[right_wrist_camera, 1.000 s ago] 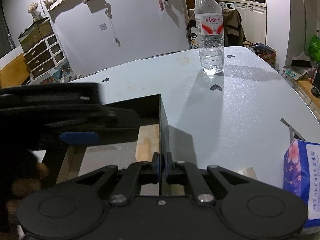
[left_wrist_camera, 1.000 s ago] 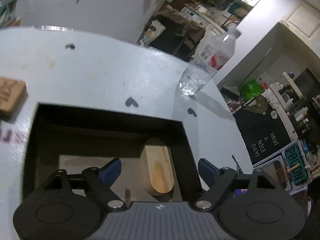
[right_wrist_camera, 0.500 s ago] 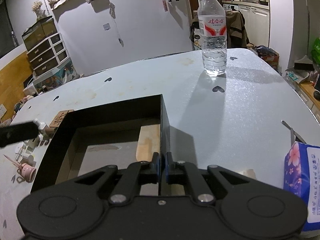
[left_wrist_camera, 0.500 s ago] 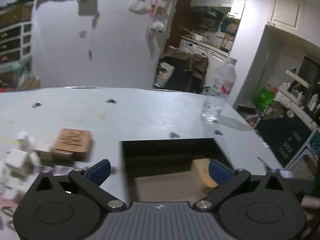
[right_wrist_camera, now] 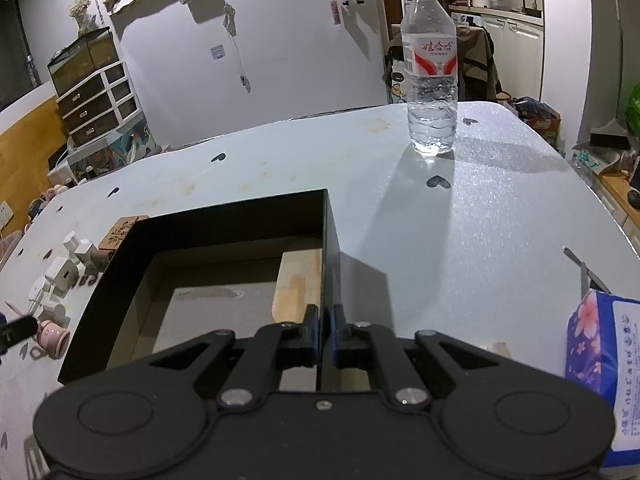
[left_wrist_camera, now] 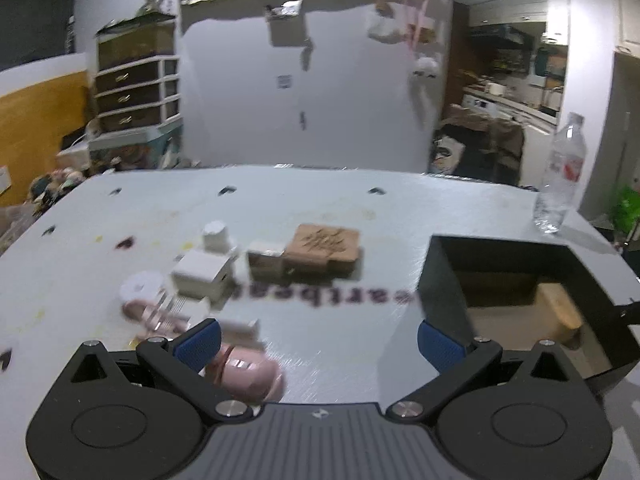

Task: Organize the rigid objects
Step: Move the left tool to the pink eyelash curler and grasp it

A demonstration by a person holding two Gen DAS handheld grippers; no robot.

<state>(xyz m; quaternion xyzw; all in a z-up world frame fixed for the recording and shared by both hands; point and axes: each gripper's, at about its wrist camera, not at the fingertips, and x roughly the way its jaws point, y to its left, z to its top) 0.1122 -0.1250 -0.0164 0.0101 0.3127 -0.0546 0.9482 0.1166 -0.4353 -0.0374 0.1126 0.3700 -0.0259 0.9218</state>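
The right gripper (right_wrist_camera: 324, 330) is pinching the right wall of the black box (right_wrist_camera: 200, 222); its two fingers are squeezed almost together with the thin wall between them; it is holding the box near the box's front right corner. The box is sitting on the pale table (right_wrist_camera: 460, 232), open at the top; a flat wooden piece (right_wrist_camera: 298, 280) is lying inside, along the right wall.

The left gripper (left_wrist_camera: 318, 340) is hanging over the table to the left of the box; its jaws have just been opening and are now spread as wide as they go; nothing is between them; one blue pad (left_wrist_camera: 198, 342) is showing just in front of a pink cup (left_wrist_camera: 248, 374), which is lying on its side near the front edge of the table.

A brown wooden block (left_wrist_camera: 324, 246) with carved marks is sitting just left of the box; small white blocks (left_wrist_camera: 204, 272) are crowding beside it, toward the left edge; this view is blurry, so I cannot tell what each little thing is.

A water bottle (right_wrist_camera: 432, 68) is standing upright near the far right corner of the table, well apart from the box; a blue tissue pack (right_wrist_camera: 604, 380) with pink flowers is resting at the front right edge.
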